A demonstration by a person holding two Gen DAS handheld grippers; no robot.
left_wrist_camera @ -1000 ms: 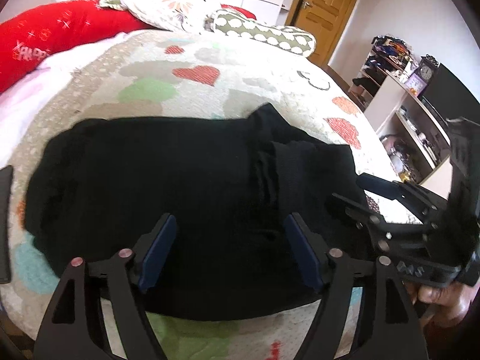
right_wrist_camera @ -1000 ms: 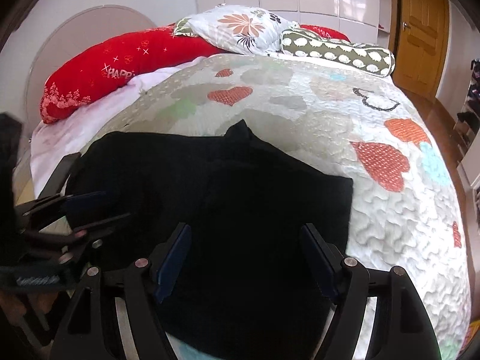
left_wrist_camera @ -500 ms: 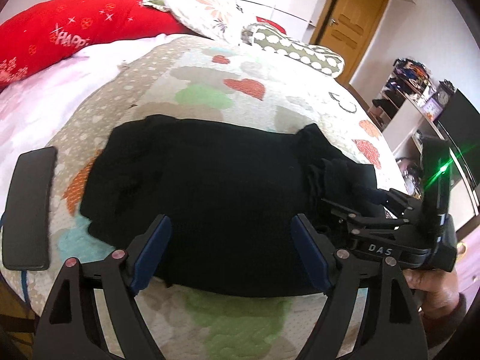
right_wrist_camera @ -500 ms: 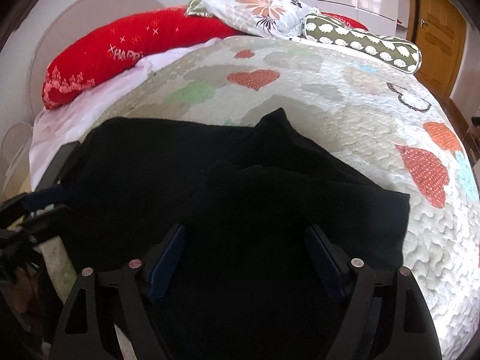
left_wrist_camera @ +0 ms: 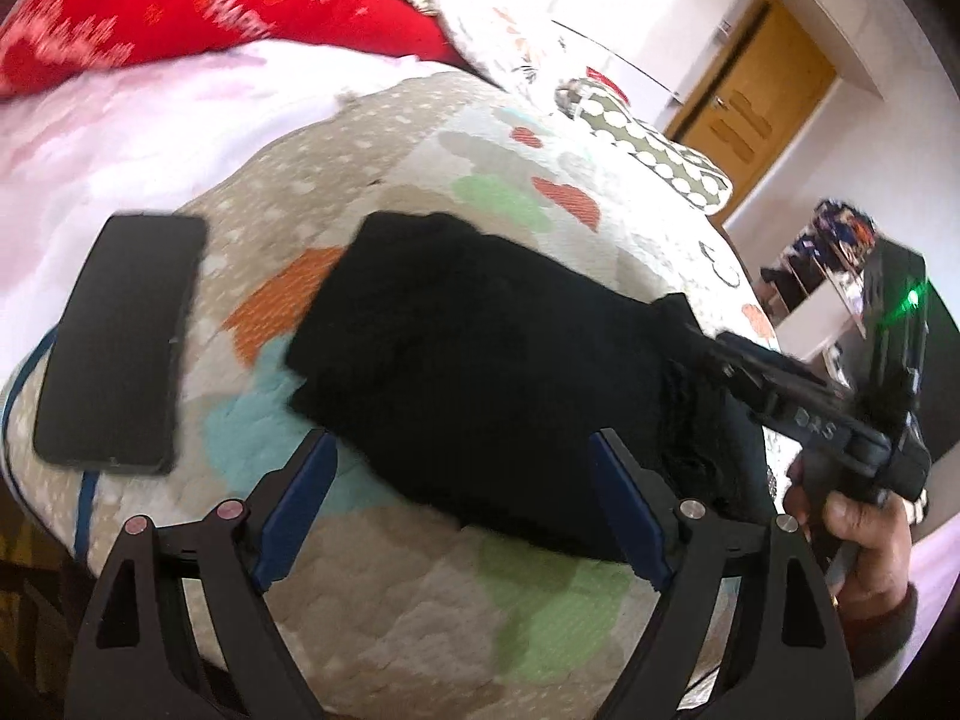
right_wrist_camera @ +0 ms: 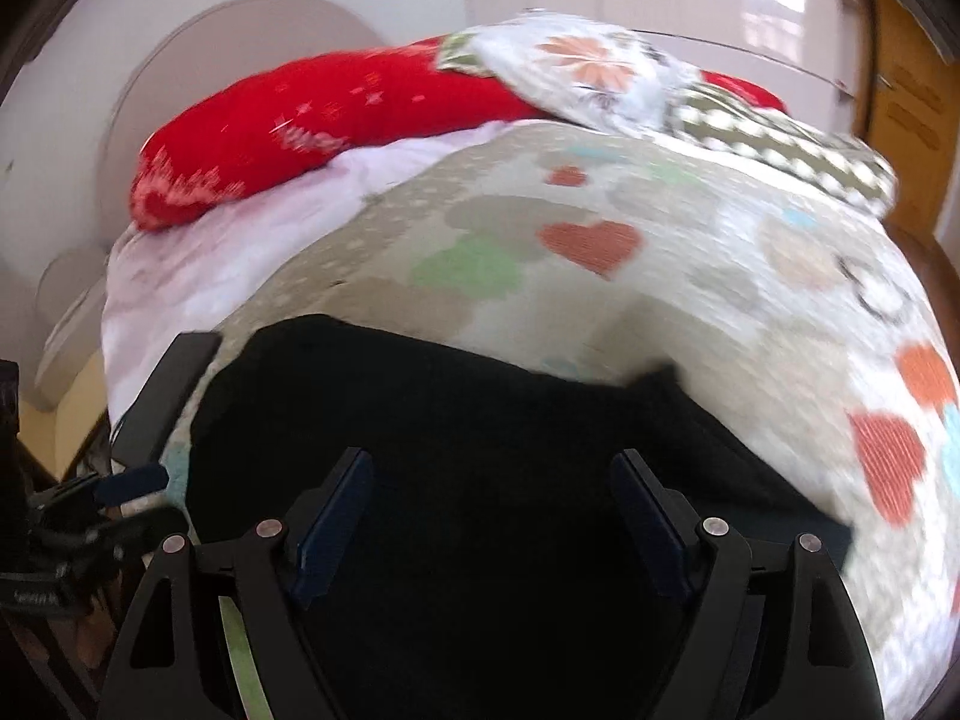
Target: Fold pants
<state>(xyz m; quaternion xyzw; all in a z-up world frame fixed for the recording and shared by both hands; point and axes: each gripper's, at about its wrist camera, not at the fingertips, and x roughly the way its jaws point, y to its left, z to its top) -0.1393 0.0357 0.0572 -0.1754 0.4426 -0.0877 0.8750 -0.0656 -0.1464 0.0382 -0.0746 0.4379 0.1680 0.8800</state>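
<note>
The black pants (left_wrist_camera: pixel 498 372) lie folded in a flat bundle on the heart-patterned quilt (left_wrist_camera: pixel 420 588). My left gripper (left_wrist_camera: pixel 462 498) is open and empty, hovering just off the bundle's near edge. My right gripper (right_wrist_camera: pixel 489 510) is open and empty, low over the pants (right_wrist_camera: pixel 480 420). In the left wrist view the right gripper (left_wrist_camera: pixel 720 354) reaches in from the right at the bundle's thick right end, held by a hand (left_wrist_camera: pixel 852 528). In the right wrist view the left gripper (right_wrist_camera: pixel 126 480) shows at the left edge.
A black phone (left_wrist_camera: pixel 120 342) lies on the quilt left of the pants, with a blue cable (left_wrist_camera: pixel 84 510) under it. A red bolster (right_wrist_camera: pixel 312 120), a floral pillow (right_wrist_camera: pixel 588 72) and a dotted bolster (right_wrist_camera: pixel 792 144) lie at the bed's head. A wooden door (left_wrist_camera: pixel 744 120) and shelves (left_wrist_camera: pixel 828 264) stand at the right.
The left gripper has pulled back and to the left off the pants, bringing the phone into view. The right gripper stays open over the pants, slightly lower. Both views are motion-blurred.
</note>
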